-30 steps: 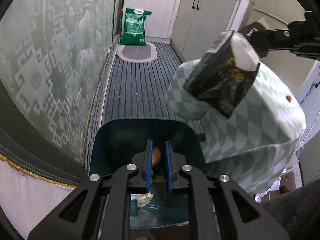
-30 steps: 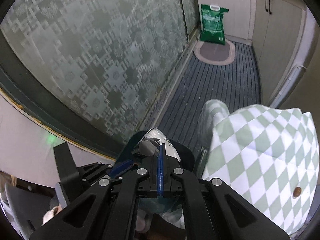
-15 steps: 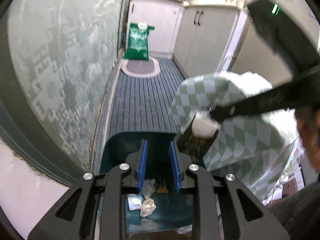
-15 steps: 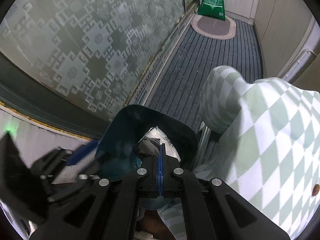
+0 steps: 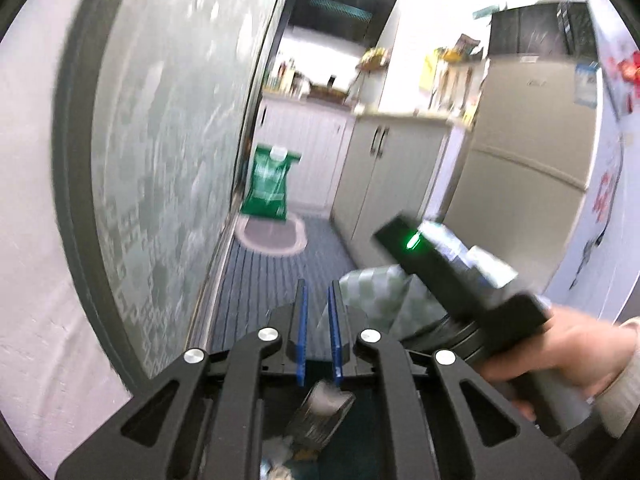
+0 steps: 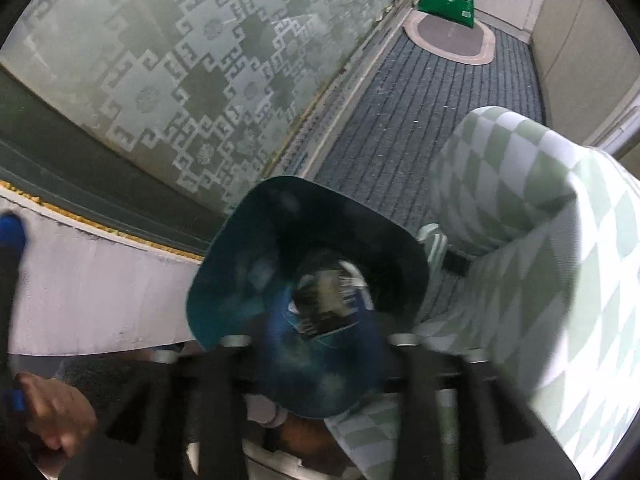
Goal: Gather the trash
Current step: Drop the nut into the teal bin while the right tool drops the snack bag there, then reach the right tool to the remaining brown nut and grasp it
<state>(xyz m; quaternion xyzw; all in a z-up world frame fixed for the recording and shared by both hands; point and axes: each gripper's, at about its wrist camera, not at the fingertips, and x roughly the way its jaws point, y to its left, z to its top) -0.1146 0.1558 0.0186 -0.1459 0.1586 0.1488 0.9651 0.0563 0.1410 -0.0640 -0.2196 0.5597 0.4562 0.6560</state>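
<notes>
A dark teal trash bin [image 6: 312,264] stands on the floor between the frosted glass door and a chair with a green checked cover [image 6: 540,240]. A crumpled dark snack wrapper [image 6: 328,300] lies loose inside the bin; it also shows blurred in the left wrist view [image 5: 320,412]. My right gripper [image 6: 320,344] is blurred above the bin with its jaws apart and nothing between them. My left gripper [image 5: 318,320] is raised, tilted up toward the kitchen, its blue pads [image 5: 301,320] a little apart and empty. The right gripper's body [image 5: 460,288] crosses the left wrist view.
A frosted patterned glass door [image 6: 180,80] runs along the left. A striped grey mat [image 6: 420,100] covers the floor, with an oval rug and a green sack [image 5: 268,184] at the far end. Cabinets [image 5: 384,168] and a fridge [image 5: 528,160] stand on the right.
The right gripper has opened and let go of the wrapper, which now lies in the bin. The left gripper has swung upward, away from the bin's inside.
</notes>
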